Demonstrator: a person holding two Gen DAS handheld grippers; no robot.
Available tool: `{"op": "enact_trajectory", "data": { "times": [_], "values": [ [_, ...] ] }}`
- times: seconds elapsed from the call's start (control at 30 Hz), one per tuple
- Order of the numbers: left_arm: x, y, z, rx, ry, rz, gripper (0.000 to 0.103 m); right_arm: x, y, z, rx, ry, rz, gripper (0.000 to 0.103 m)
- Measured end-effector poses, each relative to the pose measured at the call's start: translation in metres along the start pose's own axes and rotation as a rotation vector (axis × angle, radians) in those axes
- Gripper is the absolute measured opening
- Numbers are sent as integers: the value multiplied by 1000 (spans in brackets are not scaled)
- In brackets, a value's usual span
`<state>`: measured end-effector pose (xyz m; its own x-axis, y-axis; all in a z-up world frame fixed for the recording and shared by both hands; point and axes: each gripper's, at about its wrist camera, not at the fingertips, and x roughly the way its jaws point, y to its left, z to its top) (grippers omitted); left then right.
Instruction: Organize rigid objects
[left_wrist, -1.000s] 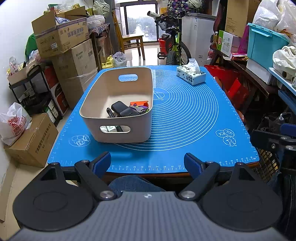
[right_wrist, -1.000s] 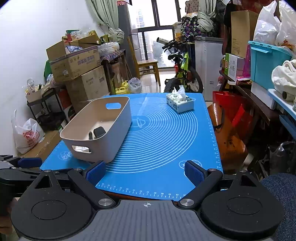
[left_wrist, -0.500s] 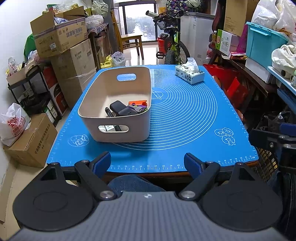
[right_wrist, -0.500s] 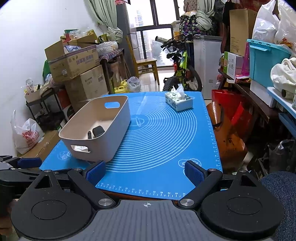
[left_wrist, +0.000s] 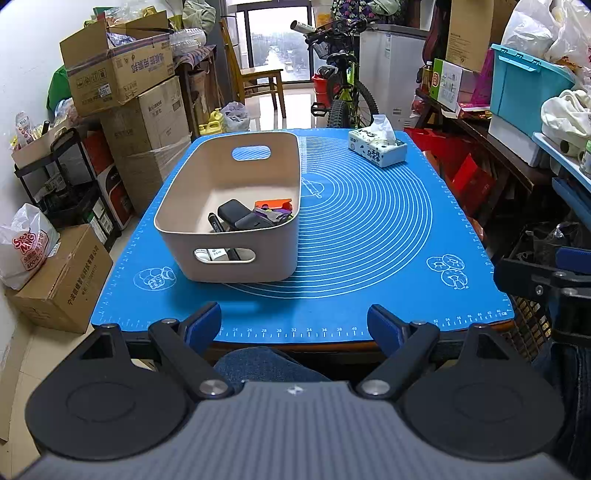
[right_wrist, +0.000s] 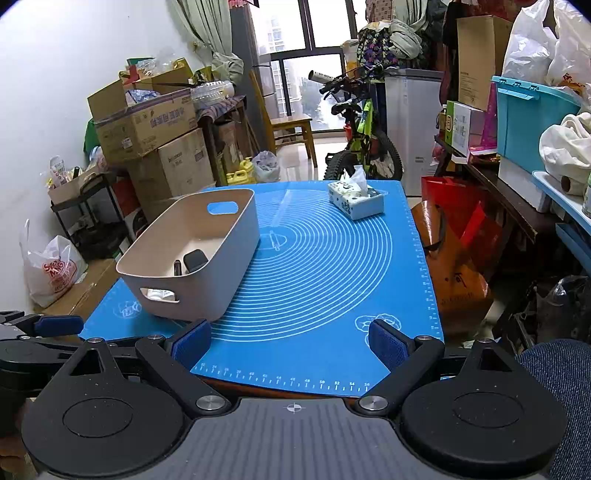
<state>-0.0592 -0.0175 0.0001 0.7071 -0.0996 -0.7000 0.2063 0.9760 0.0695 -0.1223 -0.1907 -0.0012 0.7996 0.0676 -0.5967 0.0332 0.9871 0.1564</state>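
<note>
Bin (left_wrist: 236, 206): beige plastic, open-topped, a handle slot cut in each short wall. It stands on the left half of a blue mat (left_wrist: 369, 229) that covers the tabletop, its near right corner over the mat's printed rings. Contents lie heaped at the near end: a black marker (left_wrist: 215, 222), a black block-shaped item (left_wrist: 232, 210), an orange piece (left_wrist: 273, 203), and purple and grey bits too small to tell. White items show through the near handle slot.

Tissue box (left_wrist: 377, 148): white and blue, one tissue standing up, at the mat's far right corner, well apart from the bin.

Left claw (left_wrist: 295, 326): released, blue pads wide apart with nothing between them, held at the near edge of the tabletop above a knee in denim.

Right claw (right_wrist: 291, 343): released, pads wide apart and empty, over the near right part of the mat; the bin is ahead to its left.

Surroundings: stacked cardboard boxes (left_wrist: 122, 81) at left, a bicycle (left_wrist: 343, 92) beyond the tabletop, a teal crate (left_wrist: 524, 88) at right.
</note>
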Motion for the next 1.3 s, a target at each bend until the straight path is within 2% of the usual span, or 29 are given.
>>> {"op": "enact_trajectory", "data": {
  "times": [1.3],
  "values": [
    [0,7,-2,-10,8,5,86,3,-2,-2,9,10,-4,93]
  ]
}}
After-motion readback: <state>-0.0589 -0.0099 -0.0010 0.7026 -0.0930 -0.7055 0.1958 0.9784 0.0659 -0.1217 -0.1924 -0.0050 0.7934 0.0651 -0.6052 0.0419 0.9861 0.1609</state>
